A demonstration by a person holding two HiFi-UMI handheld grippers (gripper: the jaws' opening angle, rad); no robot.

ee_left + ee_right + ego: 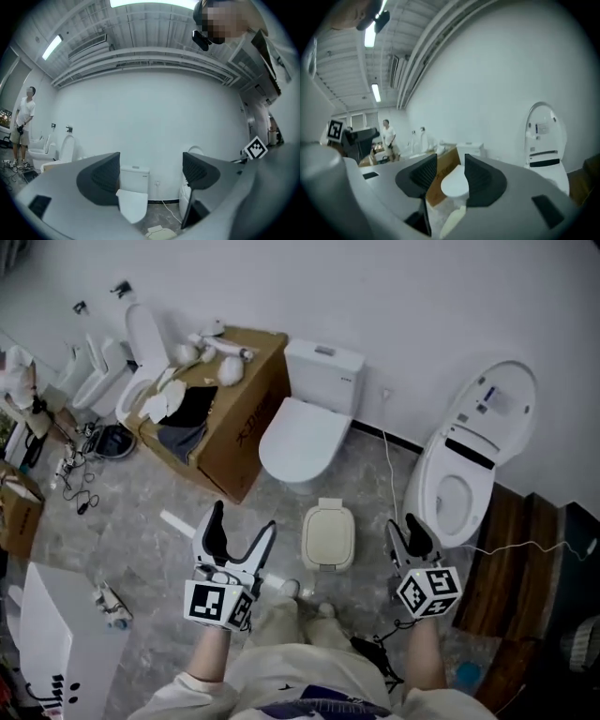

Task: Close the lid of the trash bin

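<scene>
In the head view alone — trash bin (328, 561) whole, lid (328, 532) flat shut.

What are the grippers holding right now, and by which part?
Nothing. The left gripper has its fingers wide apart, the right gripper narrowly apart, each with only air between them. The closed trash bin stands on the floor, untouched.
</scene>
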